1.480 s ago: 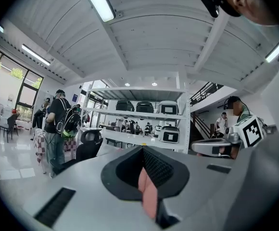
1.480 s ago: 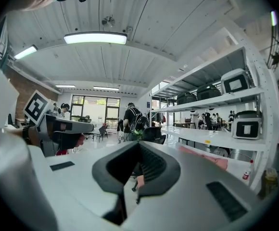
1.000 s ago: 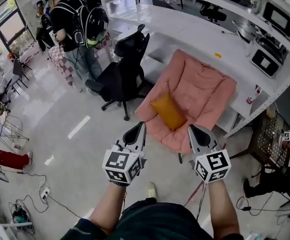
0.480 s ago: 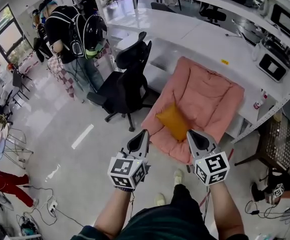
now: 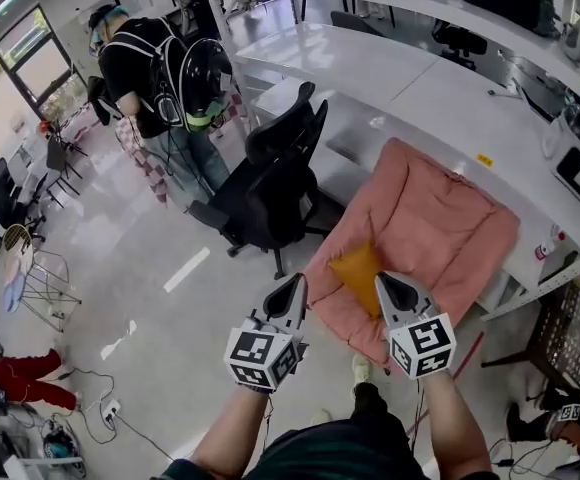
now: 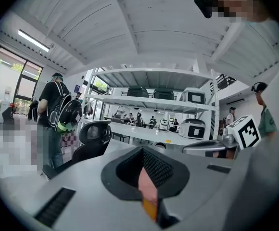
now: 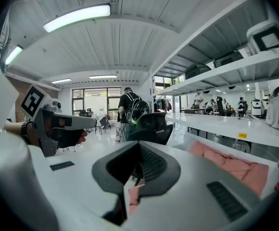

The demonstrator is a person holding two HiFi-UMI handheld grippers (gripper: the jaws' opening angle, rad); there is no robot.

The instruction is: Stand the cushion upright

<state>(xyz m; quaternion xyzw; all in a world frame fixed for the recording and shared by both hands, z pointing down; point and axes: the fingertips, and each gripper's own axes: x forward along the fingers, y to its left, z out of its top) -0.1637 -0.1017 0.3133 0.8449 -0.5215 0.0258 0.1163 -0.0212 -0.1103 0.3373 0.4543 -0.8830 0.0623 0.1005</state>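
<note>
Head view: the approach step is in hand. The orange cushion (image 5: 358, 268) is lying flat on the seat of the pink chair (image 5: 440, 218). The left gripper (image 5: 294, 286) and right gripper (image 5: 384, 284) are hovering just short of the chair's front edge, the 2 pairs of jaws together and holding nothing. Judged next move: opening the jaws and reaching for a cushion edge. Left gripper view: the closed jaws are masking the chair, and only a sliver of cushion (image 6: 150, 209) is showing. Right gripper view: the chair is showing beside the closed jaws, but the cushion cannot be made out.
</note>
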